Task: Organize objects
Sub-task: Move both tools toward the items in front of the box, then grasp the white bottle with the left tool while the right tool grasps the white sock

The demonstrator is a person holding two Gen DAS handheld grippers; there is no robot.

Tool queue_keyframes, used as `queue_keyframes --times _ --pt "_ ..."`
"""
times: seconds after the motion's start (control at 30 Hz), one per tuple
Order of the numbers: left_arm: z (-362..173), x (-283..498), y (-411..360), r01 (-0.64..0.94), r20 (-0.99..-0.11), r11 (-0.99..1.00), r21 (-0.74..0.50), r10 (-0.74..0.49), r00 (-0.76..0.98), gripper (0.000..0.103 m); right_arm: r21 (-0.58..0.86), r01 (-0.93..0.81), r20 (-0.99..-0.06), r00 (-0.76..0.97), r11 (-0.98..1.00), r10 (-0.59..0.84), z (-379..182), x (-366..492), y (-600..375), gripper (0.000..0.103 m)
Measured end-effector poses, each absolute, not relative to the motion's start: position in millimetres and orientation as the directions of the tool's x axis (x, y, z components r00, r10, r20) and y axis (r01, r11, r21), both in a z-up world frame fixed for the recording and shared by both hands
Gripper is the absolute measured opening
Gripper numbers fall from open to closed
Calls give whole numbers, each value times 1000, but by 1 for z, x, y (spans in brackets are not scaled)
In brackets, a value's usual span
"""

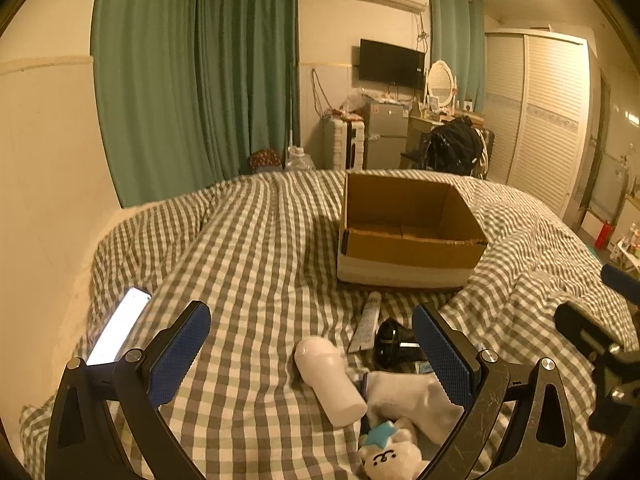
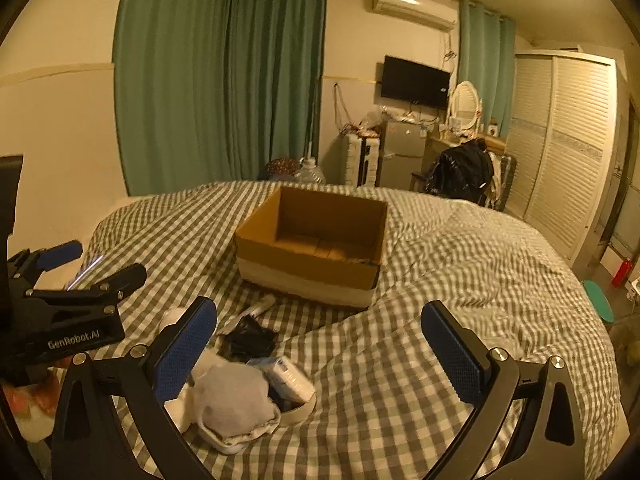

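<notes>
One box (image 1: 408, 256), two grippers apart.

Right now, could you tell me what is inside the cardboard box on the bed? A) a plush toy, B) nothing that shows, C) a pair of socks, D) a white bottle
B: the cardboard box shows only its bare brown floor and walls in both views, while the white bottle, the plush toy and the white sock lie on the checked bedcover in front of it.

Green curtains (image 1: 196, 76), a wall television (image 1: 391, 61) and a louvered wardrobe (image 1: 536, 116) stand behind.
</notes>
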State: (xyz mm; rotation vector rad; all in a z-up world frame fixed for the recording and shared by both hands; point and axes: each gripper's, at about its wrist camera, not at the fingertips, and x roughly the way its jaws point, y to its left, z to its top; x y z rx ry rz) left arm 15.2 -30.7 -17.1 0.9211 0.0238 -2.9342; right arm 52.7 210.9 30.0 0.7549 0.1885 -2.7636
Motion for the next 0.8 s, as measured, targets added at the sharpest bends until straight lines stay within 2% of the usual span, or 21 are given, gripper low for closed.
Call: queue_keyframes --times 0.27,0.37,0.43,0.6,0.7,0.8 --pt "-44 12 -40 72 -629 -997 41 -82 -773 103 -37 384 -639 -719 -922 -274 -13 46 189 101" --pt "-56 9 -42 65 -657 -997 46 -79 -750 103 -15 444 -704 -641 -896 -306 -37 41 177 94" --pt "-62 6 -40 48 -669 -997 53 -72 -739 103 -11 465 -738 -601 -885 -307 -52 37 171 86" --pt "-79 -3 -28 -2 -716 -998 65 -45 -697 103 45 499 -790 -513 -865 -337 -81 27 165 86" --pt "-95 -12 -22 -23 -746 -997 70 -37 -665 103 66 520 -816 -464 -852 -346 -91 27 162 83" --pt "-108 -19 -19 -34 -772 -996 86 -45 -634 98 90 532 -811 -452 -842 -373 -93 27 163 67"
